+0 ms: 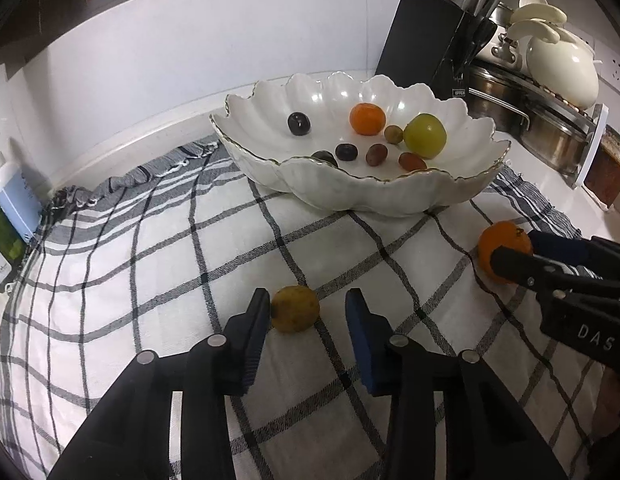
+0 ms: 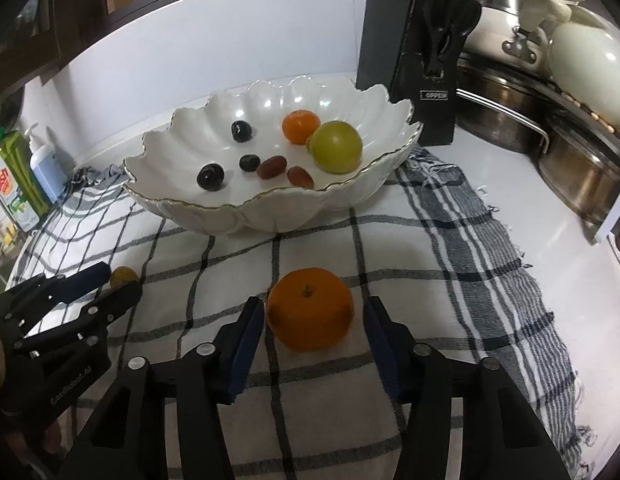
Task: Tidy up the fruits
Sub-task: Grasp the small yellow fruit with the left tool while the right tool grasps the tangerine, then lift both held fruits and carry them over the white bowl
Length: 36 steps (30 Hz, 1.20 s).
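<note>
A white scalloped bowl [image 1: 374,194] stands on a checked cloth [image 1: 150,264] and holds a small orange [image 1: 367,119], a green fruit [image 1: 425,136] and several dark and red grapes. A small yellow fruit [image 1: 295,309] lies on the cloth between the fingers of my open left gripper [image 1: 308,300], close to the left finger. A large orange [image 2: 310,309] lies on the cloth between the fingers of my open right gripper [image 2: 313,308]. Neither gripper has closed on its fruit. The bowl also shows in the right wrist view [image 2: 246,212].
A black knife block [image 1: 434,36] stands behind the bowl at the right. Steel pots [image 1: 550,136] and a cream jug [image 1: 562,68] sit at the far right. A soap dispenser [image 1: 14,196] and a green bottle [image 2: 12,172] stand at the far left.
</note>
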Motion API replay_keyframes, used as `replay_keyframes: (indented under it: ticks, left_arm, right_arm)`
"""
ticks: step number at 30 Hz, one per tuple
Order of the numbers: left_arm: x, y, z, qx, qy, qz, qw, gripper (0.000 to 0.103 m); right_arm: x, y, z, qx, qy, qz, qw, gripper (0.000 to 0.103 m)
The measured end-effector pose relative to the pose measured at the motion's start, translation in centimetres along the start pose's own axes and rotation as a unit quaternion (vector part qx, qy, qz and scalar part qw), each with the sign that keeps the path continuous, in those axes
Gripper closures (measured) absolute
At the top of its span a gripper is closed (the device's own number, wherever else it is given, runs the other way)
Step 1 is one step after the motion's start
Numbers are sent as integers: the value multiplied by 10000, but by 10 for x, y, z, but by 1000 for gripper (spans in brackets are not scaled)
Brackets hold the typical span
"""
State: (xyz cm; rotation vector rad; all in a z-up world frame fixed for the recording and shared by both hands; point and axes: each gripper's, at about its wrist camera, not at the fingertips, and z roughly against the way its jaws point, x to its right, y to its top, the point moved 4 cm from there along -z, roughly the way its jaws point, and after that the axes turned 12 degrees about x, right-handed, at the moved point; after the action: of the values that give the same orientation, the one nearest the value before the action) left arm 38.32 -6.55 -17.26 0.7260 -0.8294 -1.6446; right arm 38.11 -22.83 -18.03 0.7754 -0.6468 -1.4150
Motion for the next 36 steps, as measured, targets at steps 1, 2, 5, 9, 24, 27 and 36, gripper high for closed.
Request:
replay_keyframes:
  ticks: [1, 2, 5, 9, 24, 27, 36]
  left_arm:
    - [0, 1, -1, 4, 7, 8, 10000, 66]
    - [-1, 2, -2, 8, 10, 18, 10000, 69]
    - [-2, 3, -5, -3, 31, 24, 10000, 73]
    - [-3, 3, -7, -37, 5, 44, 10000, 76]
    - [0, 10, 14, 168, 74, -71, 9998, 78]
    - [1, 14, 25, 246, 23, -15, 9997, 78]
    - [5, 39, 64, 672, -158, 83, 9976, 78]
  right_arm:
    - [-1, 0, -2, -6, 4, 10, 10000, 55]
    - [-1, 0, -3, -7, -12, 20, 10000, 55]
    - [-1, 1, -5, -3, -12, 7, 10000, 55]
    - [-3, 2, -7, -27, -35, 81, 10000, 56]
    - [-1, 9, 7, 165, 28, 95, 9998, 58]
    - [-1, 12, 20, 263, 74, 79, 9996, 58]
    - [-9, 35, 64, 761, 316, 92, 9966, 58]
